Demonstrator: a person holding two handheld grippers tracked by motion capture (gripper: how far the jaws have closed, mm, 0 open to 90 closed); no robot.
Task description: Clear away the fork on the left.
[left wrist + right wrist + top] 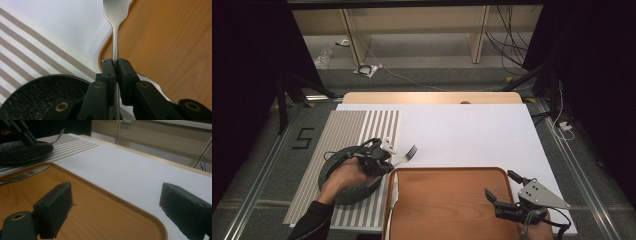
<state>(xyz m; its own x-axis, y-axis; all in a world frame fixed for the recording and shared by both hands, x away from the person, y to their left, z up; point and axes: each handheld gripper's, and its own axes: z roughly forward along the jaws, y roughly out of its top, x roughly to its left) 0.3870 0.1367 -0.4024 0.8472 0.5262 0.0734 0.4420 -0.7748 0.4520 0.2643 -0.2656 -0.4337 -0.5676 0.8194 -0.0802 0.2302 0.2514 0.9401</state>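
At the left of the counter, the left tool [388, 159] pinches the handle of a slim silver metal fork [115, 30], jaws closed tight on it, tines pointing toward the white sheet [472, 135]. The fork is held above the edge of the round black textured plate [334, 170] on the grey-striped placemat [357, 125], near the brown wooden tray [447, 205], where a silver knife [392, 197] lies. The left hand [343, 179] wraps the tool over the plate. A black "5" [303, 138] marks the floor. The right tool [499, 186], jaws wide apart and empty, hovers over the tray's right corner.
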